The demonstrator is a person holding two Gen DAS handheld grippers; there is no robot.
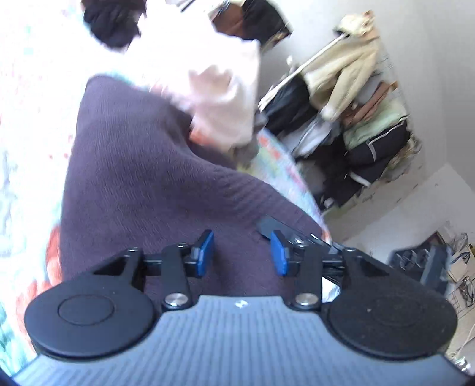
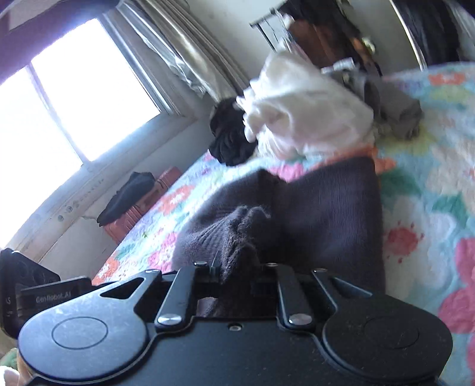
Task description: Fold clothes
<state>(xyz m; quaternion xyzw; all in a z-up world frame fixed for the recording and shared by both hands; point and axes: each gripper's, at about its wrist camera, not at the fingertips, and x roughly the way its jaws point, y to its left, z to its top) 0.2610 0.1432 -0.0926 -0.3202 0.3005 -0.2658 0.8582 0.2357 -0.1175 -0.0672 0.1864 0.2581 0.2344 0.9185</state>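
Note:
A dark purple knit sweater (image 1: 142, 166) lies on the floral quilt (image 1: 29, 118) of a bed. My left gripper (image 1: 242, 252) hovers just above the sweater's near part with its blue pads (image 1: 204, 252) apart and nothing between them. In the right wrist view the same sweater (image 2: 326, 207) is bunched up at my right gripper (image 2: 237, 267), which is shut on a fold of it; the fingertips are hidden by the knit. The other gripper's fingers show beyond the right pad in the left wrist view (image 1: 268, 224).
A white garment (image 1: 219, 98) (image 2: 302, 112), a black one (image 1: 109, 20) (image 2: 231, 136) and a grey one (image 2: 394, 110) lie piled at the far end of the quilt (image 2: 430, 178). A clothes rack (image 1: 350, 112) stands by the wall. A window (image 2: 74, 98) is at left.

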